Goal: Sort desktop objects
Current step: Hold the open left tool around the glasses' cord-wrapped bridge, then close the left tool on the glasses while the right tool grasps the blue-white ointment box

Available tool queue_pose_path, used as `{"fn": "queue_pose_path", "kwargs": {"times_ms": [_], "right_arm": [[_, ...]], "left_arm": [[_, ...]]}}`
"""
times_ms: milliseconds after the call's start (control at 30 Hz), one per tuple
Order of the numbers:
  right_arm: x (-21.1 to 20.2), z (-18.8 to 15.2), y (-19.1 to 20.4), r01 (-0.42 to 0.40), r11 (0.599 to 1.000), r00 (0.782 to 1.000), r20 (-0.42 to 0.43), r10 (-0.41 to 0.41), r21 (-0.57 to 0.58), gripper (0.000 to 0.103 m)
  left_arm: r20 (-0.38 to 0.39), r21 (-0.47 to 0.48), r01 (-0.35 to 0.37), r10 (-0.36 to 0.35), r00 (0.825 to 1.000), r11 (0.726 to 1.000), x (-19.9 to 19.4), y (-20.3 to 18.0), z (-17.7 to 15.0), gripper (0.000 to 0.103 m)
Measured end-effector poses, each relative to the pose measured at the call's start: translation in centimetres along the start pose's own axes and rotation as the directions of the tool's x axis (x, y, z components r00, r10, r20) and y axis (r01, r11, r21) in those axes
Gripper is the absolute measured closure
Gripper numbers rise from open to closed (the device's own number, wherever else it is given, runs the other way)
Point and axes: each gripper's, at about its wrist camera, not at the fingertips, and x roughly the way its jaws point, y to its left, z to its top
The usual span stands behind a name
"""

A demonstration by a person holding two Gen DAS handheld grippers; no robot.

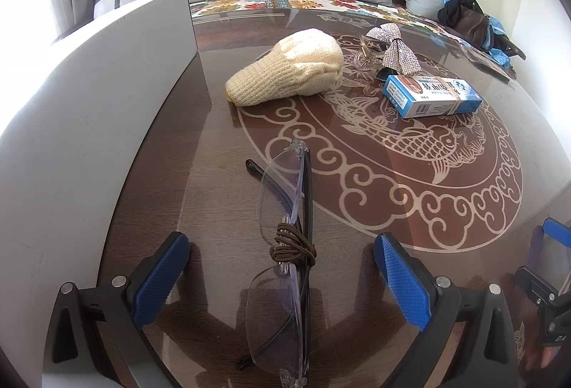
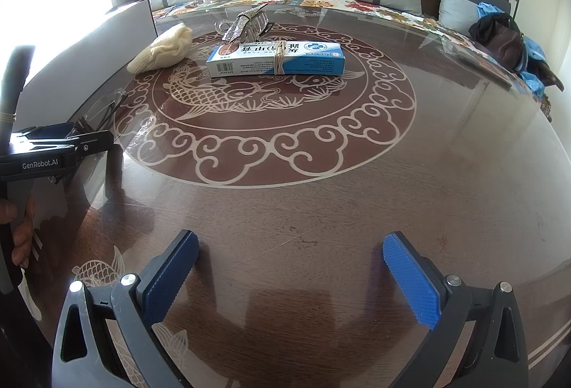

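Jaws released on both: left gripper (image 1: 282,266) spread wide around folded clear glasses (image 1: 282,245) bound with a brown hair tie (image 1: 294,245), untouched on the table (image 1: 214,174); right gripper (image 2: 291,266) empty above bare wood. Farther off, cream knit hat (image 1: 289,68), blue medicine box (image 1: 431,95), rhinestone bow clip (image 1: 390,47).
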Motion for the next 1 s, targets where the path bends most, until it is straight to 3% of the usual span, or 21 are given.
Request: {"fn": "queue_pose_path", "kwargs": {"times_ms": [633,733,833,900,1000], "right_arm": [[0.0,0.0,0.0,-0.004,1.000,1.000,-0.001,0.004,-0.004,0.000],[0.7,1.3,-0.3,-0.083,0.990,0.996,-0.047,0.078,-0.115,0.000],[0.9,5.0,-0.6,-0.073,0.947,0.997,0.009,0.080,-0.314,0.001],[0.6,8.0,-0.2,-0.057,0.875,0.993,0.061,0.099,-0.481,0.001],[2.1,12.4,0.5,-0.122,0.754,0.986,0.006,0.165,-0.645,0.001]], "left_arm": [[0.001,-0.001,0.000,0.000,1.000,1.000,0.0,0.0,-0.1,0.000],[0.001,-0.001,0.000,0.000,1.000,1.000,0.0,0.0,-0.1,0.000],[0.001,-0.001,-0.001,0.001,1.000,1.000,0.0,0.0,-0.1,0.000],[0.001,-0.001,-0.001,0.001,1.000,1.000,0.0,-0.1,-0.1,0.000],[0.001,-0.001,-0.001,0.001,1.000,1.000,0.0,-0.1,-0.1,0.000]]}}
